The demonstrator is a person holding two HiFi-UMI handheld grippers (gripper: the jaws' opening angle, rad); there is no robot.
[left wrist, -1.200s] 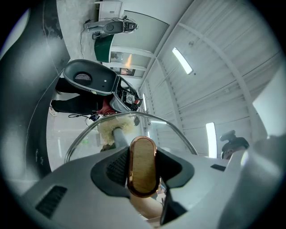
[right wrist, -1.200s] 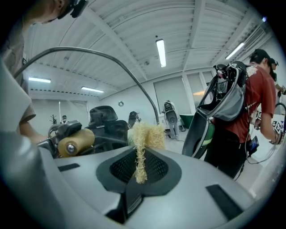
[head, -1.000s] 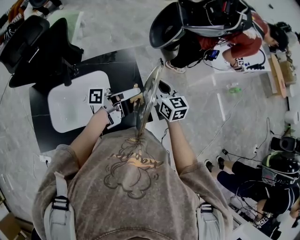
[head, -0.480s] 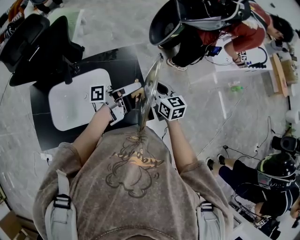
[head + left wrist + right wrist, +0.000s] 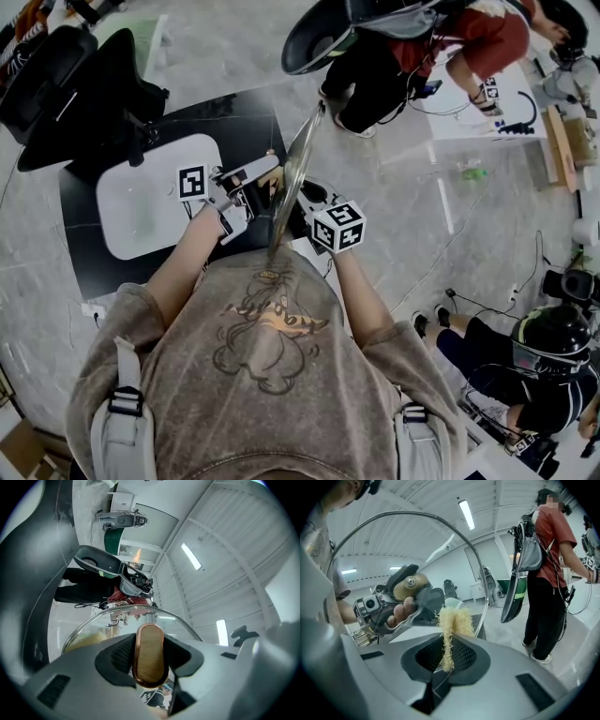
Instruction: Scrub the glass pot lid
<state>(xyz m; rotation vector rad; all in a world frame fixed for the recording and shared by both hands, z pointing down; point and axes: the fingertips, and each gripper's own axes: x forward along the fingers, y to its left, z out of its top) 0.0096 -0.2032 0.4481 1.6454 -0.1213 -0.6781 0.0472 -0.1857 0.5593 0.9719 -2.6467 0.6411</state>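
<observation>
Lid (image 5: 296, 178) held on edge, in the air before the chest, between both grippers.
Its knob (image 5: 149, 660) is clamped in the left gripper (image 5: 265, 190); a yellow scrubber (image 5: 452, 623) is pinched in the right gripper (image 5: 307, 194) and set against the glass. A black bench (image 5: 239, 127) is seen beyond.

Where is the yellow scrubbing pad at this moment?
In the right gripper view, the yellow scrubbing pad is pinched in the jaws of the right gripper, its tuft at the glass lid held by the left gripper.
</observation>
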